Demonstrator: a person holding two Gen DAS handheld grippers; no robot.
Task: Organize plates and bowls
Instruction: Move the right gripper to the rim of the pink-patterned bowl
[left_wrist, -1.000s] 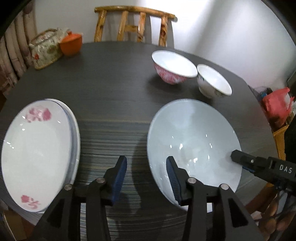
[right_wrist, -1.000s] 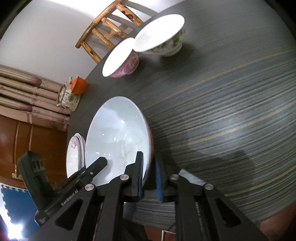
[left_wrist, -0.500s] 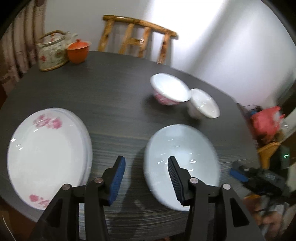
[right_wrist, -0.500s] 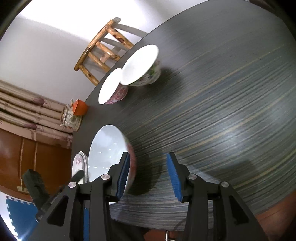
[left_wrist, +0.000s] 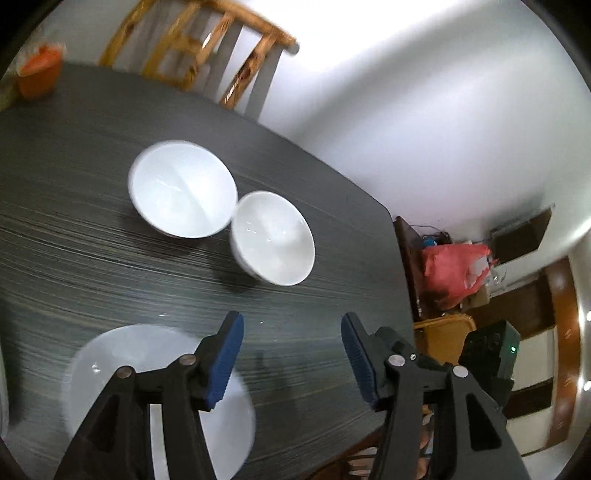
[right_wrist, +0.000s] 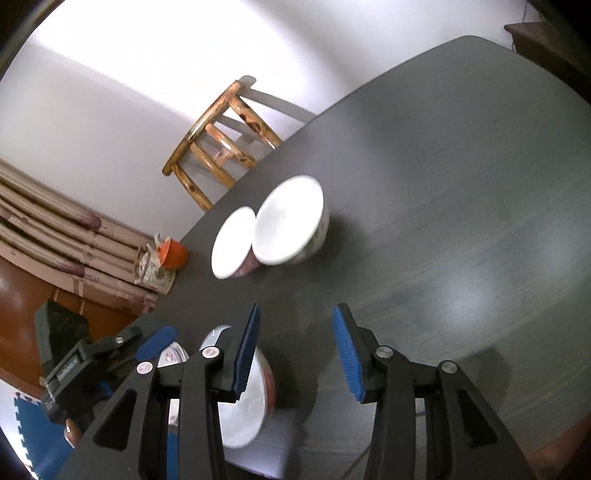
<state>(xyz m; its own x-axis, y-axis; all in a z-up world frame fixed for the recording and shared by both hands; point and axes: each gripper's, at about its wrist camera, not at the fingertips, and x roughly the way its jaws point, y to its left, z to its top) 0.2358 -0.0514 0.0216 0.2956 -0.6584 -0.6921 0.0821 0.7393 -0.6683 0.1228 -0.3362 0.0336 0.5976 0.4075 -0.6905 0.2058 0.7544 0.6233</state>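
Two white bowls stand side by side on the dark round table (left_wrist: 74, 277): a wider one (left_wrist: 183, 190) and a smaller one (left_wrist: 273, 238), also in the right wrist view (right_wrist: 233, 248) (right_wrist: 290, 226). A large white bowl (left_wrist: 110, 380) sits near the table's front, left of my left gripper (left_wrist: 291, 356), which is open and empty above the table. My right gripper (right_wrist: 295, 354) is open and empty, with the large bowl (right_wrist: 251, 406) just behind its left finger. Stacked plates with pink flowers (right_wrist: 173, 358) show past it.
A wooden chair (left_wrist: 207, 62) stands at the far side. An orange cup (right_wrist: 171, 254) and a teapot (right_wrist: 149, 269) sit at the table's far left edge. A red bag (left_wrist: 454, 269) lies off the table's right edge.
My right gripper let go of the large bowl's rim, opened and pulled back. My left gripper swung right, so the two small bowls are now ahead and the plates left its view.
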